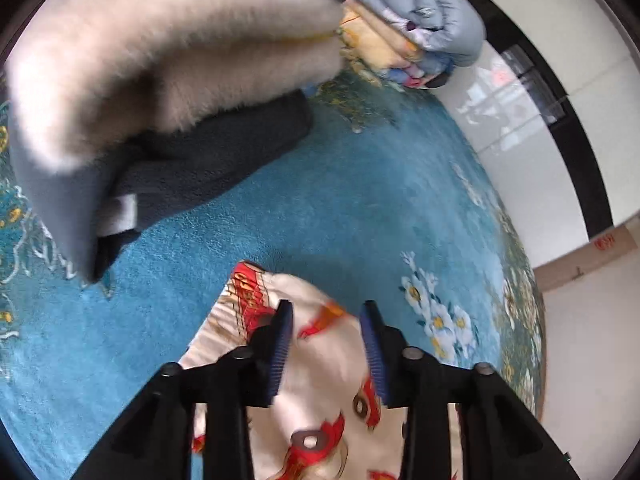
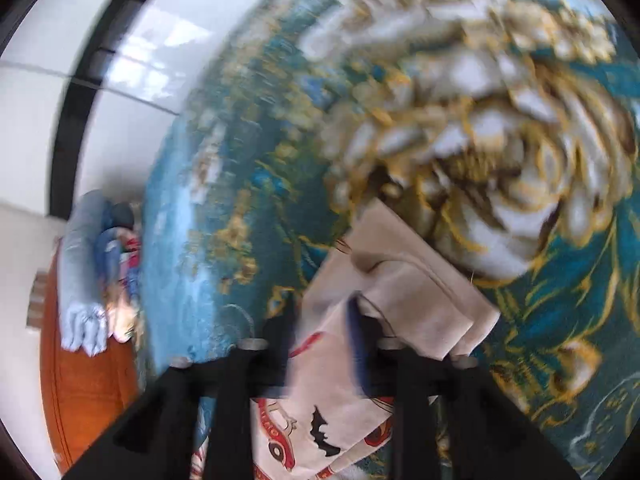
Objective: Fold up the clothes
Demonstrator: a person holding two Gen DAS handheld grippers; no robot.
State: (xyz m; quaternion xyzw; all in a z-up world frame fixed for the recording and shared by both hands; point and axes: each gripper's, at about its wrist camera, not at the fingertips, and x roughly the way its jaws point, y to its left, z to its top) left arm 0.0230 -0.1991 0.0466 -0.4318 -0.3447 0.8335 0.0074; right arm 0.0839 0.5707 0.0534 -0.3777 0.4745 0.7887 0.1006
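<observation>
The left gripper [image 1: 326, 316] has its 2 blue-padded fingers [image 1: 280, 344] apart, with a clear gap between them and nothing pinched. It hovers just above the cloth [image 1: 320, 392], a cream garment with red car prints that lies on the carpet [image 1: 320, 208]. I judge it is placed so because it looks for an edge to take.

The right gripper [image 2: 320, 320] is seen with much blur. A layer of the same cloth [image 2: 320, 364] passes between its fingers and hangs toward the camera, so it seems to grip the cloth, probably to lift 1 edge for a fold. Behind its tips a beige folded part [image 2: 412, 280] of fabric rests on the big flower pattern of the carpet [image 2: 480, 140]; I cannot tell if it belongs to the same garment.

Further out in the left view, a fluffy grey garment [image 1: 180, 60] lies on a dark one [image 1: 208, 160], a finished stack I suppose. At the carpet's far edge, folded quilts [image 1: 420, 12] are piled.
</observation>
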